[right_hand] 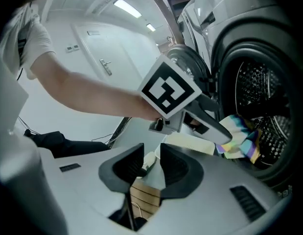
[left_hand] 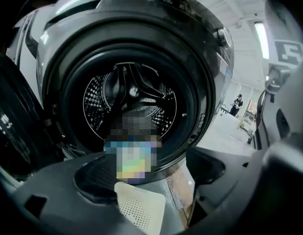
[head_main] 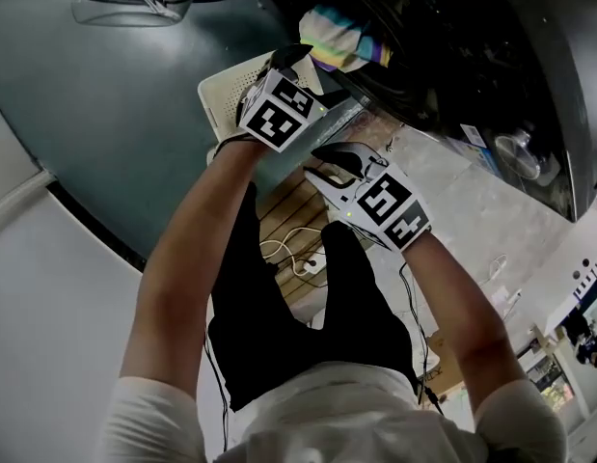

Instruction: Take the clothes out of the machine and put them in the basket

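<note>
Left gripper (left_hand: 150,177): jaws wide apart with nothing pressed between them, facing the striped cloth (head_main: 344,42), which hangs over the lower lip of the washing machine (left_hand: 210,82) opening. Right gripper (right_hand: 151,169): jaws a narrow gap apart, empty, near the left one. A white perforated basket (left_hand: 140,210) sits below the opening.
</note>
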{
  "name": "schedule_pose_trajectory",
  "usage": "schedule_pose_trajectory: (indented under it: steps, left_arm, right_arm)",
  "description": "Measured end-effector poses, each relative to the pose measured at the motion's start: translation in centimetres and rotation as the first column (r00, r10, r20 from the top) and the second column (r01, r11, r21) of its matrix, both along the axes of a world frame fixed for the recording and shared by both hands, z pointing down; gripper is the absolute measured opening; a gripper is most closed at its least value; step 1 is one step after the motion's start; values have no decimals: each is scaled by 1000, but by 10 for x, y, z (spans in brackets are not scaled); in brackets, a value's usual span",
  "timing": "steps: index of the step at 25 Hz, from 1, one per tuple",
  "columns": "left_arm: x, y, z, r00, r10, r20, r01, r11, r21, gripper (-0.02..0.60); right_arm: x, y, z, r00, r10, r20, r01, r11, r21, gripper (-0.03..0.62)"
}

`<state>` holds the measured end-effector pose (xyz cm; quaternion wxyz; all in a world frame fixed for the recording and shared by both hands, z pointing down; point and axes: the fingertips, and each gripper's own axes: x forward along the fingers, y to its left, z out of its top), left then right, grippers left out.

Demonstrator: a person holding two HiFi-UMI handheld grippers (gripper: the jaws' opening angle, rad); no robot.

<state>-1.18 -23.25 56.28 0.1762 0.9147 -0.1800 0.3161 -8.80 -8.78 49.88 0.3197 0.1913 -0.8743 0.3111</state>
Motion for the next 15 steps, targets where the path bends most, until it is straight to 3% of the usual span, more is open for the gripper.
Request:
schedule_pose_trajectory:
  steps: [7,15]
  left_arm:
    - [32,-37,66,991,77,113,-83,995,50,451]
    - [58,-66,131,948,152,278,-191,975,116,469]
  right_arm:
    - [10,-7,36,999,28,-36,-30,998,-48,92]
    - [19,12,57,996,69,-59,-76,990,-123,92]
